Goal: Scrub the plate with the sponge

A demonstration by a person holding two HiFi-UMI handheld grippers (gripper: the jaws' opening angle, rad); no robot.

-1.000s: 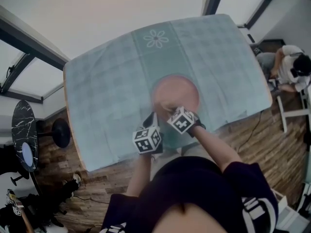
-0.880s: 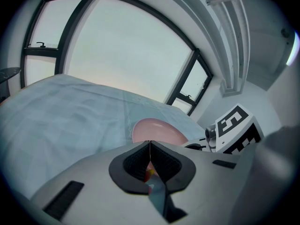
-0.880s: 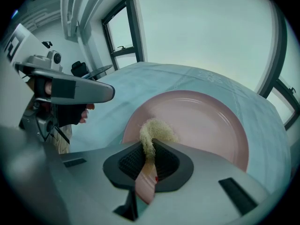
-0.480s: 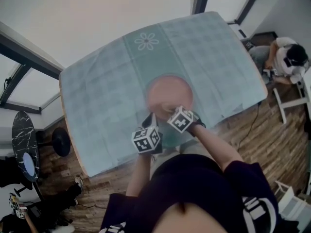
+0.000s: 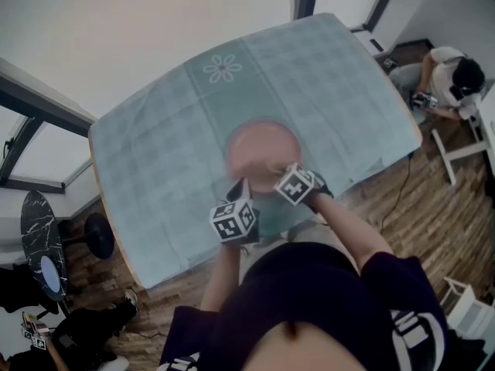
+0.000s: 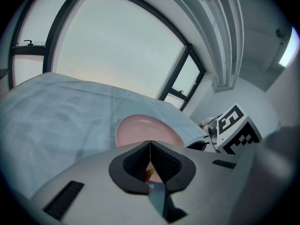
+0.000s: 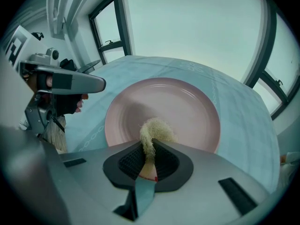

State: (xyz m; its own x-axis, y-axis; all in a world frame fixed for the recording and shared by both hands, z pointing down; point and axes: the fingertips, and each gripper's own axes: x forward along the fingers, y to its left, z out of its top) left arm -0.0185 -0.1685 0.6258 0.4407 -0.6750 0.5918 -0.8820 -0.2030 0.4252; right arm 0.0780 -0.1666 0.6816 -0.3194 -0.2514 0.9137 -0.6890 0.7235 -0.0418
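A pink plate (image 5: 261, 147) lies on the teal cloth near the table's front edge. My right gripper (image 7: 150, 146) is shut on a pale, fibrous sponge (image 7: 155, 129), which sticks out above the jaws and hangs over the near part of the plate (image 7: 164, 111). In the head view the right gripper (image 5: 274, 168) reaches onto the plate's near right rim. My left gripper (image 6: 150, 143) is shut with nothing seen between its jaws. It points at the plate (image 6: 145, 128) from just short of the rim, and in the head view the left gripper (image 5: 238, 185) sits at the plate's near left.
The teal checked tablecloth (image 5: 155, 153) covers the whole table, with a flower print at the far side. A person (image 5: 448, 79) crouches on the wooden floor at the far right. A black marble side table (image 5: 39, 242) stands at the left. Large windows surround the room.
The right gripper with the sponge has shifted to the right across the plate's near part. The left gripper has kept its place. My head view has drifted a little.
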